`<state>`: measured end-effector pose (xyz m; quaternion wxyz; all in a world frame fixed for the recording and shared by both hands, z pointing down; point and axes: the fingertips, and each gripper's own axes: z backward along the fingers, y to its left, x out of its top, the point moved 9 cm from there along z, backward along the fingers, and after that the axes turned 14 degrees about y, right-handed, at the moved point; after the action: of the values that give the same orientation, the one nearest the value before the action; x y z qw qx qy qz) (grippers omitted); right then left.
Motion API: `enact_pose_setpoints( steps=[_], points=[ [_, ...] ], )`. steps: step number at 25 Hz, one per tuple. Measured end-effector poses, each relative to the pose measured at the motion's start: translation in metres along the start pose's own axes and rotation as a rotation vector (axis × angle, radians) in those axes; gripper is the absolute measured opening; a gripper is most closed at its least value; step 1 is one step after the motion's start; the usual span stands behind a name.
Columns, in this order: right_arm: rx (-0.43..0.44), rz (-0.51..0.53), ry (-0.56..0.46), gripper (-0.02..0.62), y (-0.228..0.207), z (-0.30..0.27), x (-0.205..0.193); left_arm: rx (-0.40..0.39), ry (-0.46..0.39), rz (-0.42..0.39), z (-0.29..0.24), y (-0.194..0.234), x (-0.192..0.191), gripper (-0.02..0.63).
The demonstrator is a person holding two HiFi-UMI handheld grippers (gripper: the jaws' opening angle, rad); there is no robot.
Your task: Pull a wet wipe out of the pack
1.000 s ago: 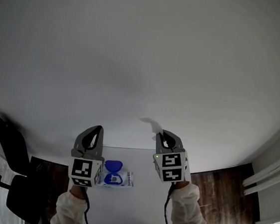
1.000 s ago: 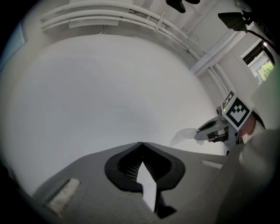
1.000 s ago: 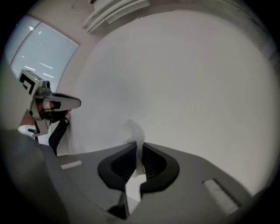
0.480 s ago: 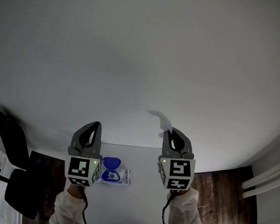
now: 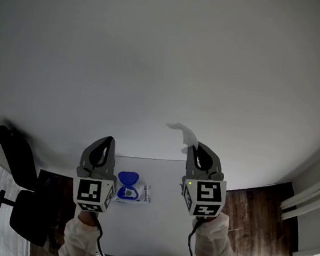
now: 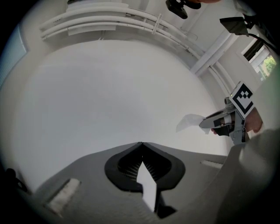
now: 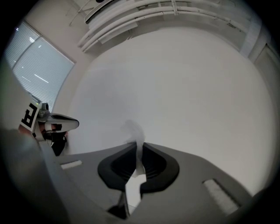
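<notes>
While the pack (image 5: 132,192) sits on the bench (image 5: 159,213), my right fingers (image 7: 158,169) pinch the wet wipe (image 5: 185,135), left fingers (image 6: 124,166) pressed together.

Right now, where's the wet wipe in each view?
Head view: wet wipe just right of centre, above the right gripper.
Left gripper view: wet wipe at right, mid-height.
Right gripper view: wet wipe bottom centre, pinched between the jaws.
Shared landmark: the right gripper, shut on it.
</notes>
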<state>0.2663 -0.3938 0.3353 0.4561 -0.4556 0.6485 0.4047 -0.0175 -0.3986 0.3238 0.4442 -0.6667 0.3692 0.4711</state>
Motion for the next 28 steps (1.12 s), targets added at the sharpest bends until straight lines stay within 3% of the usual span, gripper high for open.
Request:
enact_pose_setpoints(
  steps=[6, 23, 28],
  points=[
    [0.003, 0.0, -0.011, 0.014, 0.016, 0.036, -0.001, -0.003, -0.021, 0.005, 0.033, -0.008, -0.003, 0.002],
    [-0.037, 0.013, -0.066, 0.014, 0.115, 0.155, 0.007, -0.009, -0.097, 0.004, 0.174, 0.013, -0.007, 0.002],
    [-0.042, 0.002, -0.072, 0.014, 0.132, 0.184, 0.003, -0.01, -0.086, 0.007, 0.207, 0.01, -0.01, 0.002]
  ],
)
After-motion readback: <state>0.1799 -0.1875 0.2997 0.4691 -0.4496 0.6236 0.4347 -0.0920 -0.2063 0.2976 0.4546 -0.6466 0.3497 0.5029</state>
